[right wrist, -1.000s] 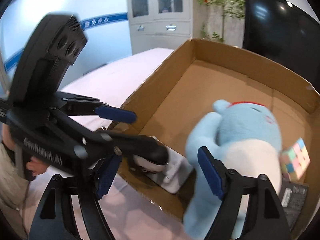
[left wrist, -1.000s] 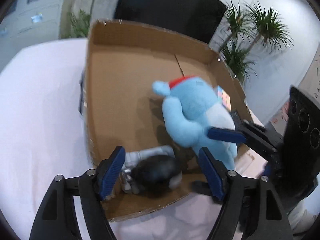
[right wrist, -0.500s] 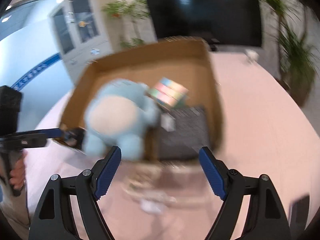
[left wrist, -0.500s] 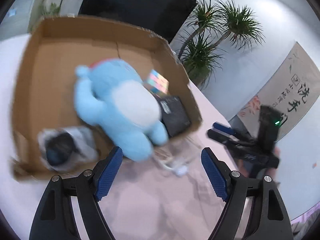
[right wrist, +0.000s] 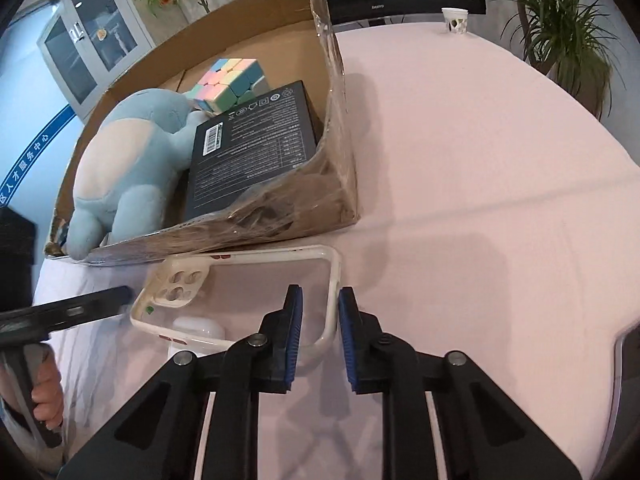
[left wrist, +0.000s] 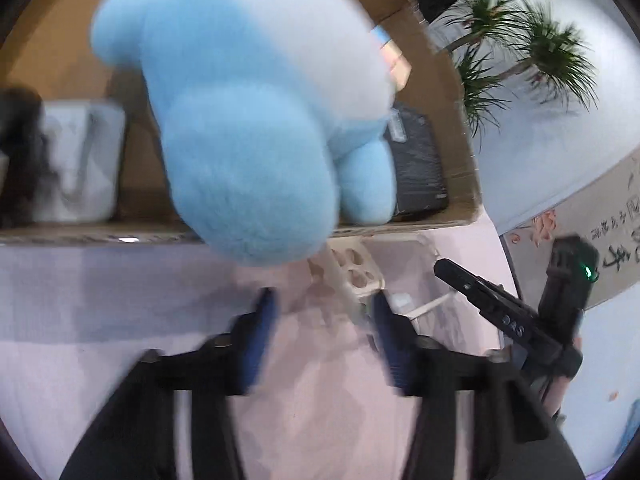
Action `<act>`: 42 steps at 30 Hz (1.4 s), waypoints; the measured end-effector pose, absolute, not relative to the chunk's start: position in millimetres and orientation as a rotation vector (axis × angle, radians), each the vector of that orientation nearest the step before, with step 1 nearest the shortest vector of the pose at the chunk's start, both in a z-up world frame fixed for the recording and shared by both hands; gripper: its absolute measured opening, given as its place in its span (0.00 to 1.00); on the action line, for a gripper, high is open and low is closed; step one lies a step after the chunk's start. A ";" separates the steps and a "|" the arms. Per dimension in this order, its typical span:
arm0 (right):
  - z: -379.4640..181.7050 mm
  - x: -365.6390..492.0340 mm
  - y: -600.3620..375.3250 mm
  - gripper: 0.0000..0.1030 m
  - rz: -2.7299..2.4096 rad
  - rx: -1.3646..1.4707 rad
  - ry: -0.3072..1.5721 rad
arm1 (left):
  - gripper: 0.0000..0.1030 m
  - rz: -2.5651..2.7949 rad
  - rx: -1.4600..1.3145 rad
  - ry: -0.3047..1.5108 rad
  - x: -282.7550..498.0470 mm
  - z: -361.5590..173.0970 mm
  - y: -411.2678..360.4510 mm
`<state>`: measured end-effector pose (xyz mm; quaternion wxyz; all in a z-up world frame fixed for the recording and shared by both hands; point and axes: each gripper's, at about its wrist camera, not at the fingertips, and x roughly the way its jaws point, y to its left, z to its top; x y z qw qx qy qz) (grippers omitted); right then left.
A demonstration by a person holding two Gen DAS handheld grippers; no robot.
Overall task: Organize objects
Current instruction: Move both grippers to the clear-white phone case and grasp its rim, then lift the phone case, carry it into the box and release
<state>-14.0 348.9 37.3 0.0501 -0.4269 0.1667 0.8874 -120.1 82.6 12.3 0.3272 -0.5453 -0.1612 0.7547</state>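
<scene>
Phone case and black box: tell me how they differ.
The phone case is white with a see-through back; the black box is dark and printed with white text. The phone case lies flat on the pink tablecloth, outside the cardboard box; the black box leans tilted inside it, beside the blue plush toy. The phone case is an open shell; the black box is closed. Both are flat rectangles.

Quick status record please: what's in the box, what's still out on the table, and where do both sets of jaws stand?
in cardboard box: blue plush, pastel cube, black flat box
on table: phone case, white earbud case by its camera end
right gripper: jaws just been closing, astride the phone case's side rim, not yet pinching
left gripper: jaws just been closing, nothing between them; view blurred
</scene>
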 end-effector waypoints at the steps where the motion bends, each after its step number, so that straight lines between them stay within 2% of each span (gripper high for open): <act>1: 37.6 -12.1 346.9 0.16 2.713 -1.298 0.504 | 0.27 1.952 -1.434 -0.434 -121.8 9.6 85.4; 4: 36.8 -6.0 341.4 0.08 2.758 -1.301 0.540 | 0.24 1.924 -1.449 -0.402 -112.7 5.8 93.5; 9: 50.7 15.5 315.9 0.09 2.841 -1.244 0.518 | 0.24 2.022 -1.389 -0.329 -79.6 23.8 76.2; 14: 75.7 52.8 267.1 0.09 2.999 -1.184 0.485 | 0.24 2.069 -1.358 -0.356 -31.1 42.5 19.1; 21: 45.8 63.6 198.0 0.09 3.080 -1.370 0.474 | 0.24 2.226 -1.408 -0.348 26.5 28.0 -30.9; 27: 21.2 56.8 170.9 0.12 3.023 -1.502 0.391 | 0.25 2.279 -1.396 -0.370 39.3 6.2 -57.1; 33: 22.5 55.1 152.5 0.12 2.992 -1.485 0.253 | 0.25 2.294 -1.380 -0.371 41.4 0.2 -57.8; 38: 23.1 58.8 146.4 0.22 2.994 -1.462 0.191 | 0.25 2.322 -1.345 -0.340 43.5 3.2 -57.2; 42: 22.8 59.6 146.2 0.25 3.002 -1.444 0.185 | 0.25 2.312 -1.328 -0.360 46.2 2.3 -63.4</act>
